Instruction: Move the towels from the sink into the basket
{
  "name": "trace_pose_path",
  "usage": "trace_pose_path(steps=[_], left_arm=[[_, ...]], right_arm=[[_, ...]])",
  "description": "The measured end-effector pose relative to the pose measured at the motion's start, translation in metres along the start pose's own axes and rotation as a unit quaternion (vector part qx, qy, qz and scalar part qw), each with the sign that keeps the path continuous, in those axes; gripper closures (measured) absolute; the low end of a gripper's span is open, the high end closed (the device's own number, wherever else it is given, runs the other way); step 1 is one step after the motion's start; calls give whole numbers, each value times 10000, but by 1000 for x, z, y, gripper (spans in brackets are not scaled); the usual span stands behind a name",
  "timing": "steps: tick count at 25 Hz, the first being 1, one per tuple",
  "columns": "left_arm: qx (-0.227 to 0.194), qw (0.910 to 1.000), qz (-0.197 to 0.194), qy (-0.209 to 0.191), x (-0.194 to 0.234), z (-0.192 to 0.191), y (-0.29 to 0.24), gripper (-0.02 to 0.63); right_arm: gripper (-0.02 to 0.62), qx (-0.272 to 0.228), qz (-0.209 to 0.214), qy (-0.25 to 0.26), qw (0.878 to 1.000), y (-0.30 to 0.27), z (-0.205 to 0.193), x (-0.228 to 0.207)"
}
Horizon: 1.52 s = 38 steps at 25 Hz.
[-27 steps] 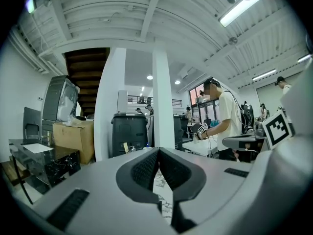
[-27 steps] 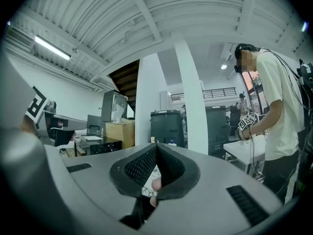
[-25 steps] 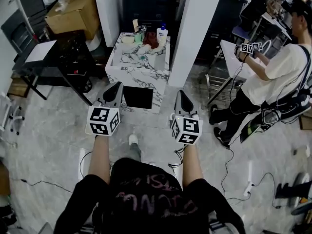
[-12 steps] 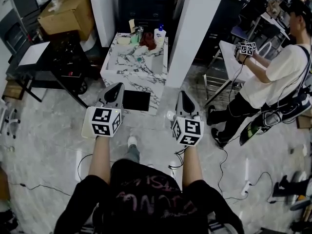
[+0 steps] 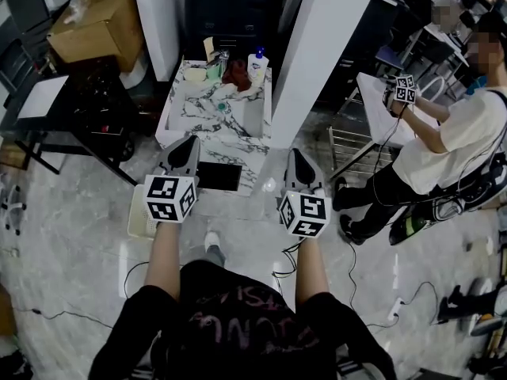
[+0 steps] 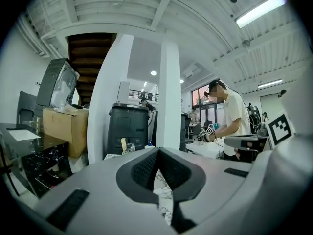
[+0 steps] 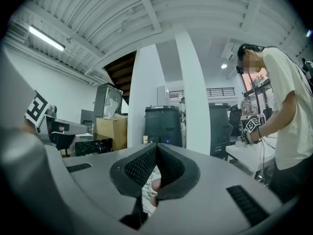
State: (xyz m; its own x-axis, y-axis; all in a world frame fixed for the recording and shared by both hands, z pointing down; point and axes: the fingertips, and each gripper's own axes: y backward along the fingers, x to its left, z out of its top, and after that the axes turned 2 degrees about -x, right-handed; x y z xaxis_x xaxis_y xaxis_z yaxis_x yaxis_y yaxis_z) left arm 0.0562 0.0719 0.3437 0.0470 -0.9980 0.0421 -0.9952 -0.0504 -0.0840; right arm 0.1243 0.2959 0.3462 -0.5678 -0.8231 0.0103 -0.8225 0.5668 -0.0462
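Note:
The marble sink unit (image 5: 207, 132) stands ahead in the head view. Small cloths lie in and around its basin: a pale teal one (image 5: 224, 105) and a dark red one (image 5: 236, 74) by the tap. A cream slatted basket (image 5: 139, 214) sits on the floor, partly hidden under my left gripper (image 5: 187, 144). That gripper is shut and empty, its tips just short of the unit's front edge. My right gripper (image 5: 298, 156) is shut too and holds nothing, beside the unit's right corner. In the gripper views the left gripper (image 6: 157, 153) and right gripper (image 7: 156, 147) show pads meeting.
A white pillar (image 5: 320, 46) rises right of the sink. A person (image 5: 444, 141) works at a white table (image 5: 372, 85) further right. A black table (image 5: 75, 105) and a cardboard box (image 5: 99, 22) stand left. Cables (image 5: 356, 267) trail over the floor.
Both grippers have moved forward toward the sink unit, which now sits closer and lower in the head view. The basket has come into view under the left gripper.

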Motion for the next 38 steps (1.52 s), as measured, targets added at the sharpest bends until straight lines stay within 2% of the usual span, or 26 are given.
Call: trace_pose_path(steps=[14,25,38], left_arm=[[68,9987,-497,46,71,12,-93,592],[90,9965,-833,-48,91,8,-130,591],[120,9970,-755,-104,104,9,-168,591]], right_arm=[[581,-99,-323,-40,9994,-109,20,14],[581,-19,-606,-99,9981,-140,11,11],[581,56,-457,34,9989,-184,13,8]])
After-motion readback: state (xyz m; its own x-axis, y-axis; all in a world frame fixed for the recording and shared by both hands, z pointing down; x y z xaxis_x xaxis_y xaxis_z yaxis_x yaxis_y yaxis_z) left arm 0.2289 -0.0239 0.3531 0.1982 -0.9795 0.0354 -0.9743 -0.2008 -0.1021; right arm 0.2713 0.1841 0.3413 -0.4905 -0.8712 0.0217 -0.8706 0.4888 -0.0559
